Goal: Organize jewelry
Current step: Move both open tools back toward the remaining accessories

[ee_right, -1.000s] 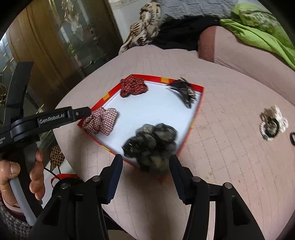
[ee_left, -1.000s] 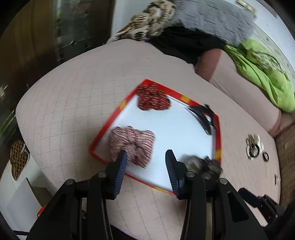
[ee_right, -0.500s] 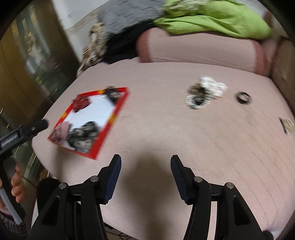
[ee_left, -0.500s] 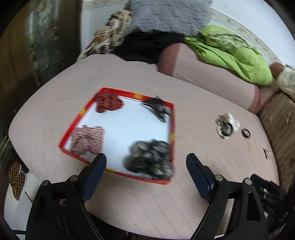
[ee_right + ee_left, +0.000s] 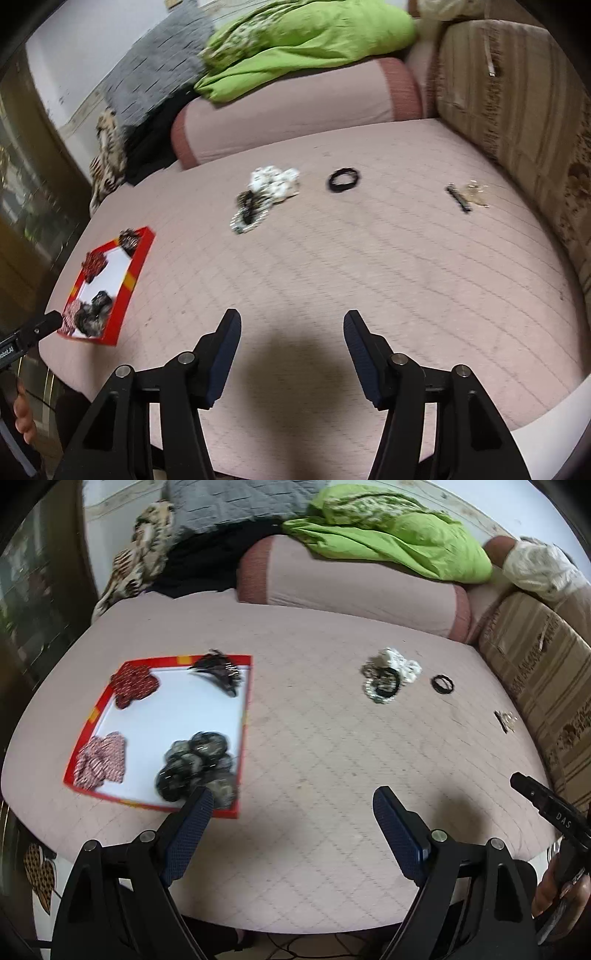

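Observation:
A red-rimmed white tray [image 5: 248, 701] on the pink quilted bed holds a dark red scrunchie [image 5: 133, 683], a black hair claw [image 5: 219, 670], a red-white striped scrunchie [image 5: 101, 760] and a dark mottled scrunchie [image 5: 195, 764]. The tray also shows in the right wrist view [image 5: 135, 266]. Loose on the bed lie a white scrunchie with a beaded bracelet [image 5: 388, 675] [image 5: 264, 195], a black hair tie [image 5: 442, 684] [image 5: 343, 179] and a gold-and-black clip [image 5: 506, 720] [image 5: 467, 195]. My left gripper [image 5: 291, 808] is open and empty beside the tray's near right corner. My right gripper [image 5: 291, 332] is open and empty over bare bed.
A pink bolster [image 5: 351, 583], a green blanket [image 5: 388, 542], grey and patterned cushions [image 5: 221, 506] and a striped beige cushion [image 5: 546, 672] line the far and right sides. The bed's near edge drops off just under both grippers.
Both grippers swung right, away from the tray. The left gripper opened wide. The dark mottled scrunchie now lies in the tray's near right corner.

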A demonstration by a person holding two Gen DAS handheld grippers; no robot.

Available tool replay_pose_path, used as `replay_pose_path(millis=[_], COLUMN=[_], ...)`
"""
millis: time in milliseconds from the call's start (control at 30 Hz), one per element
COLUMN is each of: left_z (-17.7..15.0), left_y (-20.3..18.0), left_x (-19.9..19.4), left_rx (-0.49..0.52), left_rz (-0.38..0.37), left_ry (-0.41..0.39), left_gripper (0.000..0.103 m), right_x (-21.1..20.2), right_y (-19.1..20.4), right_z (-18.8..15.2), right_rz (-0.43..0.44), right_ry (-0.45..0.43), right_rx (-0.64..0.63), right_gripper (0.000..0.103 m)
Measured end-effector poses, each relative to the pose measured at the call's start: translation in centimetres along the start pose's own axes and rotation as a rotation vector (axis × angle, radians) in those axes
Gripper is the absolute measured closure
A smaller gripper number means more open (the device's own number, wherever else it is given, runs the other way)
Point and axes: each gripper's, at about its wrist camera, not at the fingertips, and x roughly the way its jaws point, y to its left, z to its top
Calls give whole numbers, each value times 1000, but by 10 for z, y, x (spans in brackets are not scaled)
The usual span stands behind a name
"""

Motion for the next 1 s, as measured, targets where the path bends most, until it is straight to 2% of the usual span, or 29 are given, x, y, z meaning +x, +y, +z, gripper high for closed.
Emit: replay_pose_path(millis=[233, 567, 633, 700, 800, 1000], left_z=[22, 74, 84, 94, 109, 126], left_y=[-41, -96, -106, -115, -129, -151], left_x=[13, 85, 105, 125, 161, 209], left_rx=[107, 148, 154, 167, 167, 171], left_rz=[-11, -143, -167, -176, -184, -197], left_ry=[-17, 8, 25, 46, 89, 118], left_gripper=[16, 16, 20, 33, 44, 46], right_x=[9, 53, 66, 80, 102, 149], right_y=[-33, -63, -66, -68, -68, -75], right_z=[4, 29, 40, 53, 71, 114], right_rz=[-21, -18, -21, -26, -36, -43], right_ry=[3, 44, 47, 46, 43, 39], right_rx=[38, 98, 102, 98, 83, 79], right_gripper=[37, 37, 37, 37, 37, 37])
